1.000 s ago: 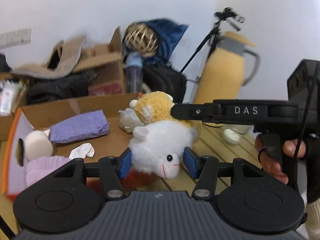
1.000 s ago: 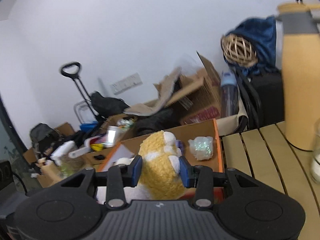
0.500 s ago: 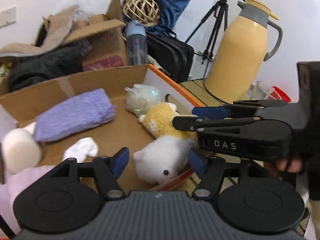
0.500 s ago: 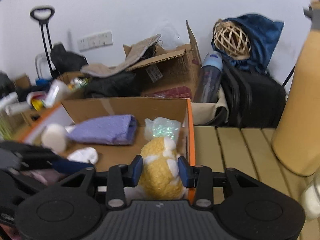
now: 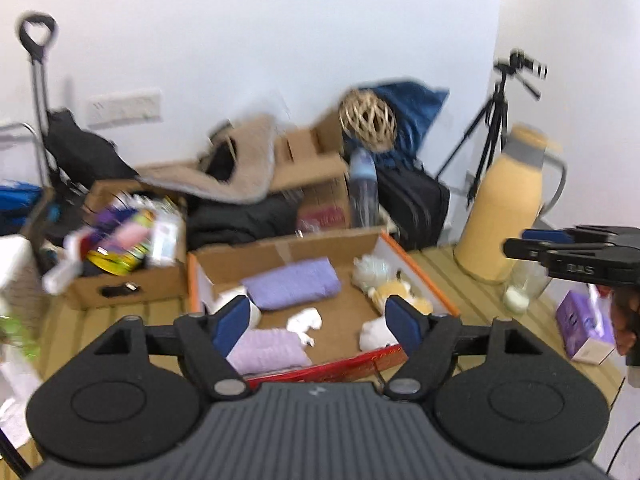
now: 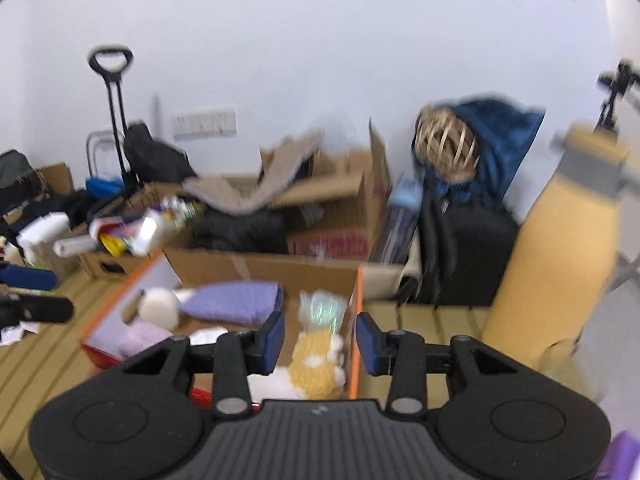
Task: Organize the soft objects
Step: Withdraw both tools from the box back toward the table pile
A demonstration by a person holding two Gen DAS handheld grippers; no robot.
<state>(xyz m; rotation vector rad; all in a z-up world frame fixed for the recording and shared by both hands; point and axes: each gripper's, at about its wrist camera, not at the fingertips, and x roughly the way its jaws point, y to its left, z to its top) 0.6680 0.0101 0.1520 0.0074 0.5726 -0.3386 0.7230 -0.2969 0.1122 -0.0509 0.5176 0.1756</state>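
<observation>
A plain white wall (image 5: 280, 40) is seen behind everything, evenly lit, with a white socket plate (image 5: 125, 105) mounted on it. The surface (image 5: 460, 276) is made of pale wooden slats. Against the wall, open cardboard boxes (image 5: 316, 172) are piled with a beige cloth (image 5: 240, 176) draped over them, and a woven rattan ball (image 5: 368, 122) is set against a blue cushion (image 5: 416, 108). A black tripod (image 5: 492, 128) is stood in the corner, a tall yellow thermos (image 5: 508, 208) beside it, and a trolley handle (image 5: 38, 60) rises at the left.
</observation>
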